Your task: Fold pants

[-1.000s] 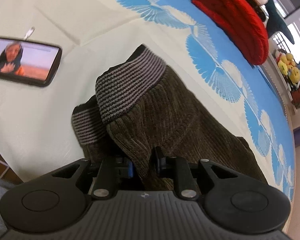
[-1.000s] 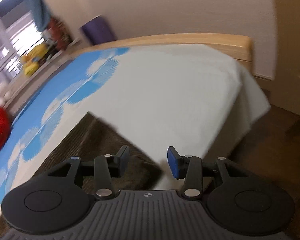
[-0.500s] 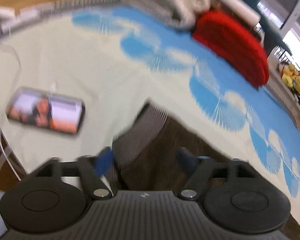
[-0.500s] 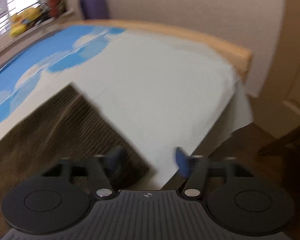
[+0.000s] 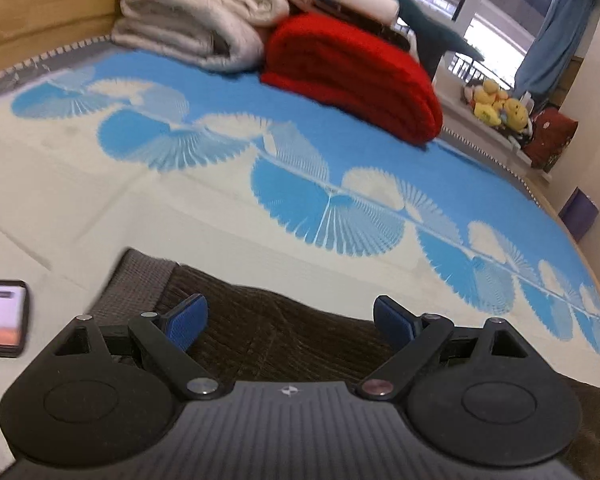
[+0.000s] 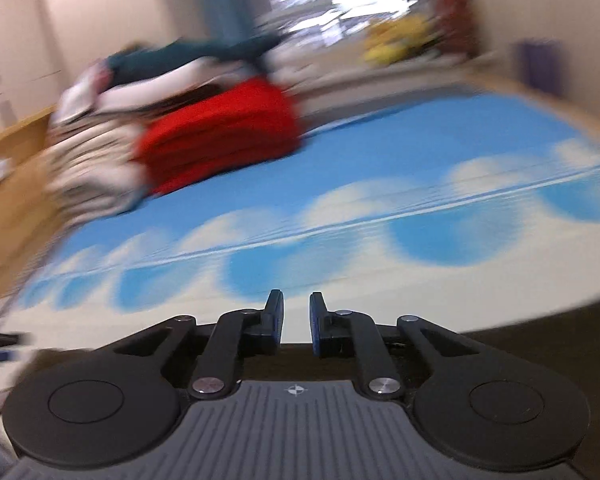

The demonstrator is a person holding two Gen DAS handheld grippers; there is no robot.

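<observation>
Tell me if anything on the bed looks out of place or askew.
A phone with its screen lit lies on the sheet beside the pants, close to the striped waistband. Nothing looks spilled or damaged.

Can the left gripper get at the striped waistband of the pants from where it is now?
Probably yes. The left gripper is open just above the pants, and the striped waistband lies uncovered just ahead-left of its fingers.

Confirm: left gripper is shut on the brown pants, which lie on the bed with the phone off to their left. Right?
Not quite. The left gripper is open, its blue pads wide apart above the pants, gripping nothing; the left wrist view shows it. The rest holds: the pants lie on the bed, with the phone off to their left.
</observation>
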